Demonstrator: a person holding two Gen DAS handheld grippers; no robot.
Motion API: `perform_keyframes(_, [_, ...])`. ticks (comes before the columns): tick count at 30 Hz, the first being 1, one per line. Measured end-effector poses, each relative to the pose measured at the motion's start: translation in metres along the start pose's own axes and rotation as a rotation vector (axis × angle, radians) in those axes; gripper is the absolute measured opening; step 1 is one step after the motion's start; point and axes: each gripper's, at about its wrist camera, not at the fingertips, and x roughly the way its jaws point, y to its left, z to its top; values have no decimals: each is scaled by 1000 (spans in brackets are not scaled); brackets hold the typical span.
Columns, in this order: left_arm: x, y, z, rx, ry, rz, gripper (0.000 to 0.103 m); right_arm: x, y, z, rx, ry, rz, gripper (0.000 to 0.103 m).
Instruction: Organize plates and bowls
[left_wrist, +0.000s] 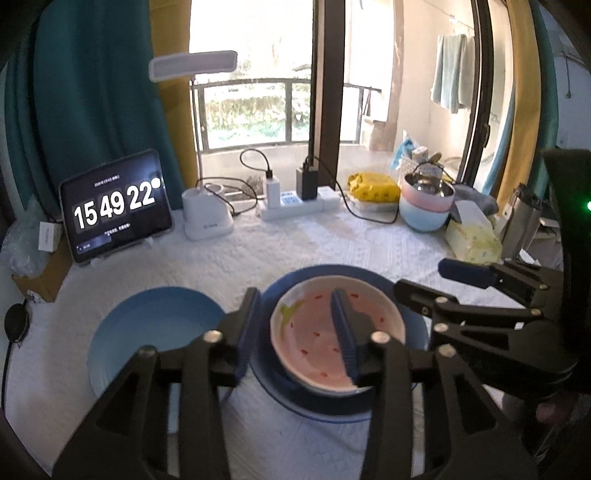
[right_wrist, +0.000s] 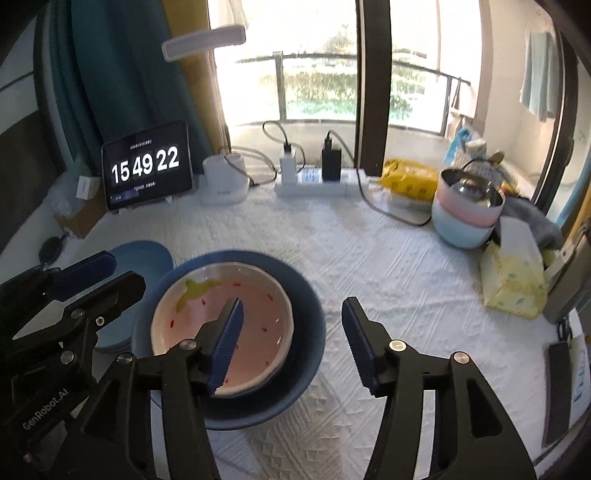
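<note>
A white dish with a pink, red-flecked inside (left_wrist: 314, 325) (right_wrist: 258, 317) rests in a dark blue plate (left_wrist: 325, 271) (right_wrist: 306, 332) on the white tablecloth. My left gripper (left_wrist: 295, 295) is open and straddles their left rim, one finger over the dish and the other outside the plate, with neither pad pressing. My right gripper (right_wrist: 291, 306) is open across the right rim in the same way. Each gripper shows in the other's view, the right (left_wrist: 421, 277) and the left (right_wrist: 118, 271). A light blue plate (left_wrist: 155, 325) (right_wrist: 147, 254) lies just to the left.
Stacked pink and light blue bowls with a metal bowl on top (left_wrist: 424, 206) (right_wrist: 465, 214) stand at the back right, beside a tissue box (right_wrist: 513, 280). A tablet clock (left_wrist: 114, 206), lamp base (left_wrist: 207, 214), power strip (left_wrist: 295, 203) and yellow pack (left_wrist: 373, 184) line the back edge.
</note>
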Motion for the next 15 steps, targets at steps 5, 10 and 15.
perform_keyframes(5, [-4, 7, 3, -10, -26, 12, 47, -11, -6, 3, 5, -41, -9, 60])
perform_keyframes(10, [1, 22, 2, -31, -17, 38, 47, -19, -15, 5, 20, -59, -21, 60])
perform_keyframes(15, [13, 36, -2, -55, 16, 54, 47, -20, -26, 6, 40, -61, -31, 60])
